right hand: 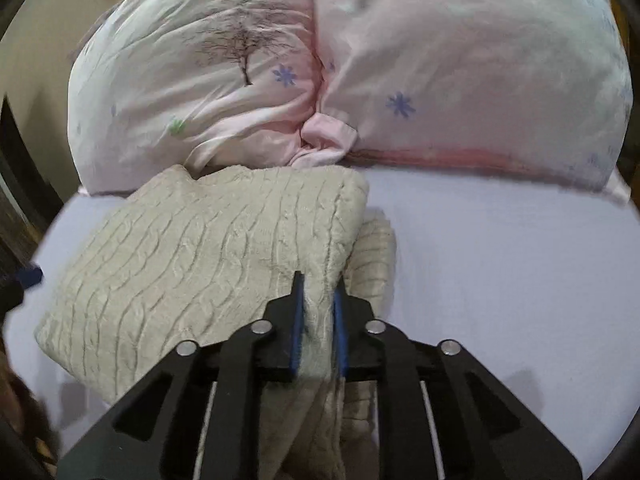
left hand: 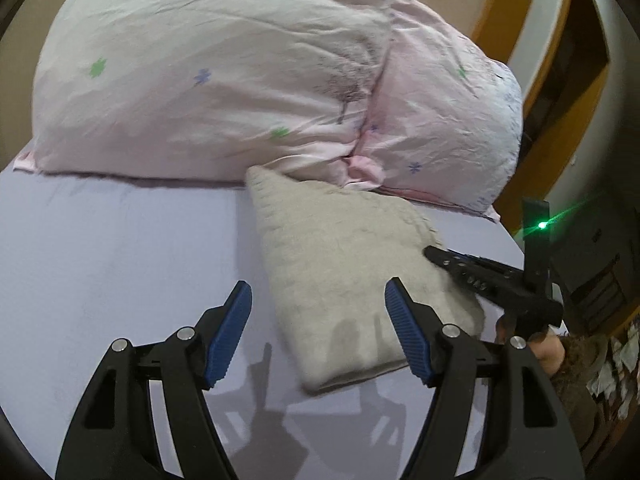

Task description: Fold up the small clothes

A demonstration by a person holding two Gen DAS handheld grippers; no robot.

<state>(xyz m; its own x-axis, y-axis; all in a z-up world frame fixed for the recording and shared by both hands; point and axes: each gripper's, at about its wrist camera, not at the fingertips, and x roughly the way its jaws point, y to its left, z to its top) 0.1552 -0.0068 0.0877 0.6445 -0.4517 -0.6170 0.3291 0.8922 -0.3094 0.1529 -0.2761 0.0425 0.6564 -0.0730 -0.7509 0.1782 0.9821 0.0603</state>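
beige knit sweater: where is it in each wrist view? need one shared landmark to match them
Left wrist: beige knit sweater sits centre to lower right, ahead of the open left gripper.
Right wrist: it fills centre-left, pinched by the right gripper.
Shared landmark: the pink floral pillows just behind it on the lavender sheet.

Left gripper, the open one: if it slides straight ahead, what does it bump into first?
Probably the beige knitted sweater. The left gripper is open, with the sweater's near edge between its fingers. Farther along sit the pink pillows. Height above the bedsheet is unclear.
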